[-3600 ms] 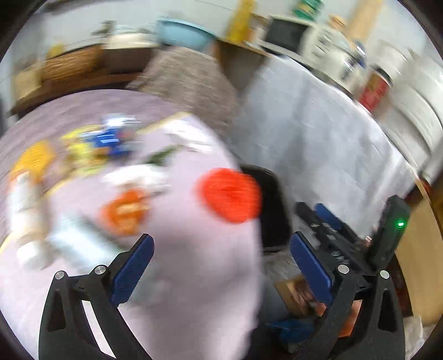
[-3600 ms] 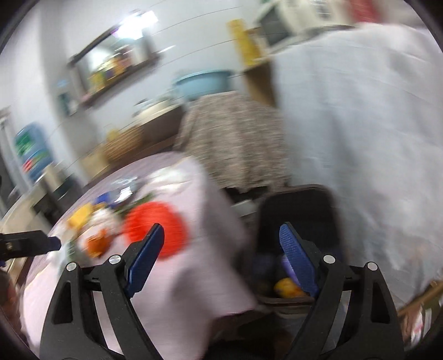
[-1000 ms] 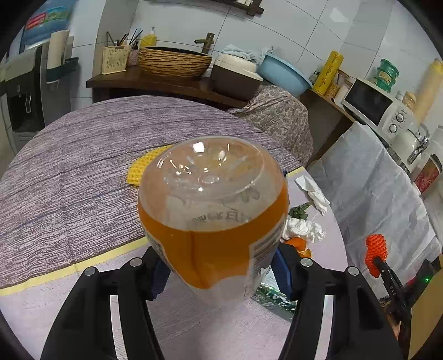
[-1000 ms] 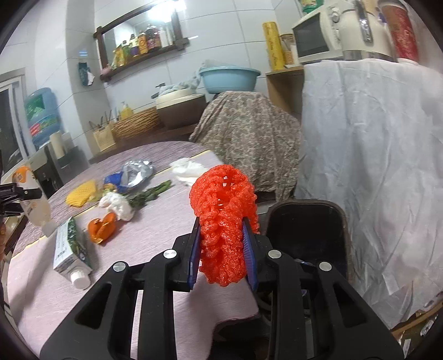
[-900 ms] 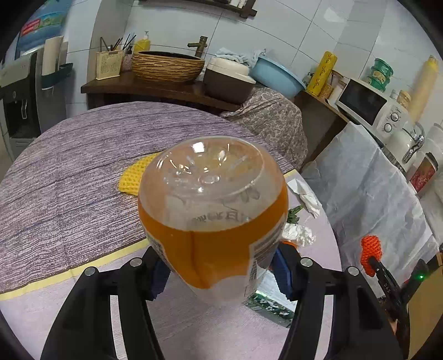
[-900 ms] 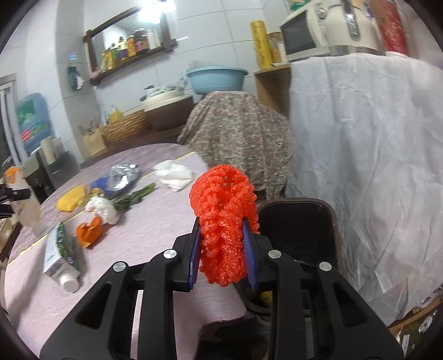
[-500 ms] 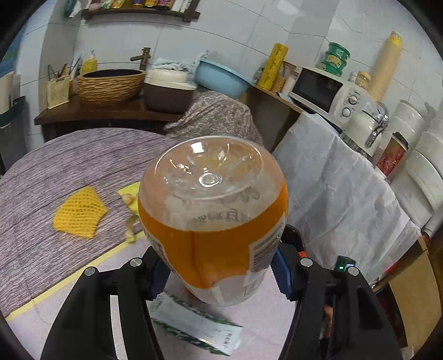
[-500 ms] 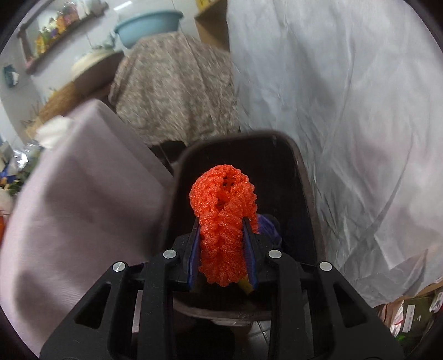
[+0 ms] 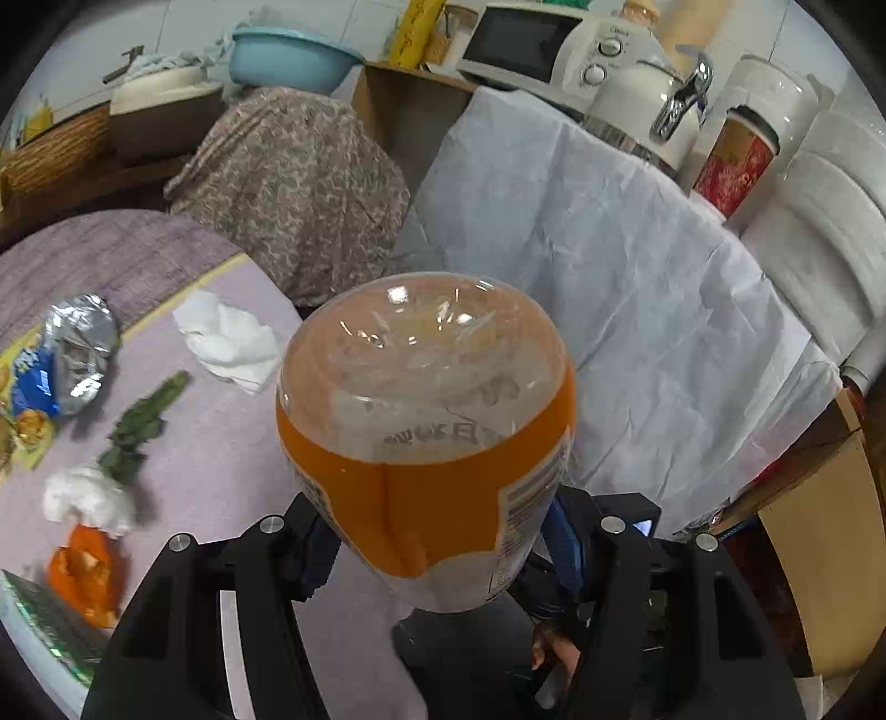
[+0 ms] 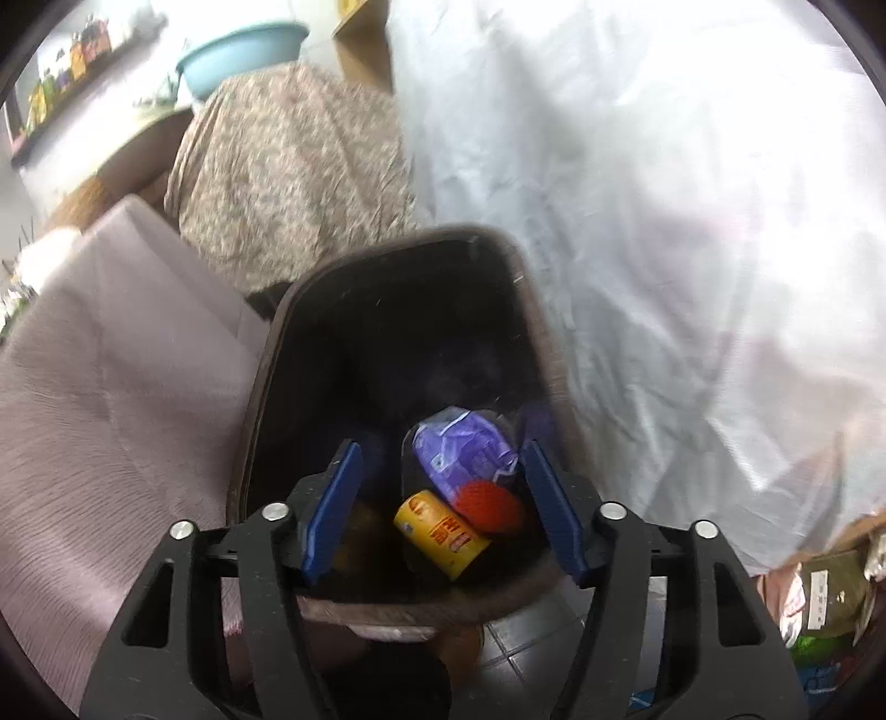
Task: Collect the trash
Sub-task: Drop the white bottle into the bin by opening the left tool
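My left gripper [image 9: 437, 531] is shut on a clear plastic bottle with an orange label [image 9: 426, 437], held above the table's edge with its bottom toward the camera. My right gripper [image 10: 440, 509] is open and empty above the dark trash bin [image 10: 531, 299]. The red foam net [image 10: 490, 507] lies inside the bin beside a yellow can [image 10: 440, 534] and a purple wrapper [image 10: 462, 448]. On the table in the left wrist view lie white tissue [image 9: 230, 340], a foil bag [image 9: 77, 349], a green stem [image 9: 138, 426], another tissue wad [image 9: 86, 498] and an orange scrap [image 9: 83, 576].
A white sheet covers furniture on the right [image 10: 664, 221]. A floral cloth drapes an object behind the bin [image 10: 288, 166]. A toothpaste box [image 9: 44, 626] lies at the table's lower left. A microwave [image 9: 531, 44] and kettle stand on the covered counter.
My right gripper opened and the red foam net dropped into the bin. My left gripper carried the bottle rightward across the table toward the bin.
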Motion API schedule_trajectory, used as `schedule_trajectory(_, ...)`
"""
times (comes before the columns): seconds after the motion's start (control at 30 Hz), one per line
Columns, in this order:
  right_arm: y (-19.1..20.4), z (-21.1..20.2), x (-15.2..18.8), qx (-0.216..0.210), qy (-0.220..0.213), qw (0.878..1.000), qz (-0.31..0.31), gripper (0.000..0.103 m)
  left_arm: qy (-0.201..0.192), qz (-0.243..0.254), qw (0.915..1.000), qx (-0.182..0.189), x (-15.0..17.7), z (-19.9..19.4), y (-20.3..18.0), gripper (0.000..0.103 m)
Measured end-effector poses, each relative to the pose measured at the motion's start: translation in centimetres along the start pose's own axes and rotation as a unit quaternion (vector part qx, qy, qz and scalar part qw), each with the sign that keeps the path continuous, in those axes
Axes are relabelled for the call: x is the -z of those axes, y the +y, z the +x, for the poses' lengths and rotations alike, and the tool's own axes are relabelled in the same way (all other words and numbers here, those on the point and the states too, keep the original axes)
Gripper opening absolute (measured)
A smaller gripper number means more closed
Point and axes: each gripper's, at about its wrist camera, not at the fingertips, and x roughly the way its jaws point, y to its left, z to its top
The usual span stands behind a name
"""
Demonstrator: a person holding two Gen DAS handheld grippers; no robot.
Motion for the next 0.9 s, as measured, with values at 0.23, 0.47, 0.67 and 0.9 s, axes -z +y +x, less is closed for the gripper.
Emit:
schedule_trajectory(0.23, -2.8, -3.2, 0.2, 0.02, -0.023, 0.999, 0.014, 0.065, 0.061, 0.016, 0.9974, -0.036, 0.0, 9.0, -2.9, 0.061)
schedule_trajectory(0.47, -5.1, -4.1, 0.5, 0.028, -0.026, 0.999, 0.031, 0.066, 0.094, 0.03, 0.9935, -0.056, -0.2, 14.1, -3.6, 0.062)
schedule_trajectory(0.67, -6.5, -4.6, 0.7, 0.034, -0.031, 0.998, 0.048, 0.067, 0.104, 0.036, 0.9918, -0.065, -0.1, 15.9, -3.5, 0.069)
schedule_trajectory(0.9, -6.2, -5.9, 0.5, 0.029, -0.047, 0.997, 0.053, 0.067, 0.089, 0.017, 0.995, -0.043, 0.1, 13.3, -3.3, 0.077)
